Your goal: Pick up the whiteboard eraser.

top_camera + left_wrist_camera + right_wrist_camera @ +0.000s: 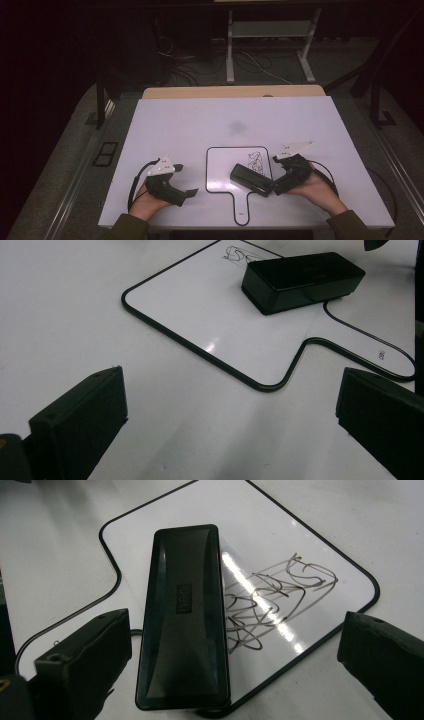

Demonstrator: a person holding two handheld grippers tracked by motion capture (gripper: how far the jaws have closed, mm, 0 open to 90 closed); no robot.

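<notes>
A small paddle-shaped whiteboard [220,170] with a black border lies on the white table, its handle toward the person. A black scribble [256,159] marks its far right corner. A black eraser [250,177] rests flat on the board beside the scribble. My right gripper [274,175] stands open at the eraser's right end. In the right gripper view the eraser [182,615] lies between the wide-apart jaws, closer to the left one, with the scribble [275,600] to its right. My left gripper [185,180] is open and holds nothing, just left of the board. Ahead of it I see the whiteboard [200,315] and eraser [300,280].
The white table [225,120] has bare room behind and to both sides of the board. A wooden board [232,91] runs along its far edge. Beyond it stand a desk frame [270,45] and loose cables [190,65] on the dark floor.
</notes>
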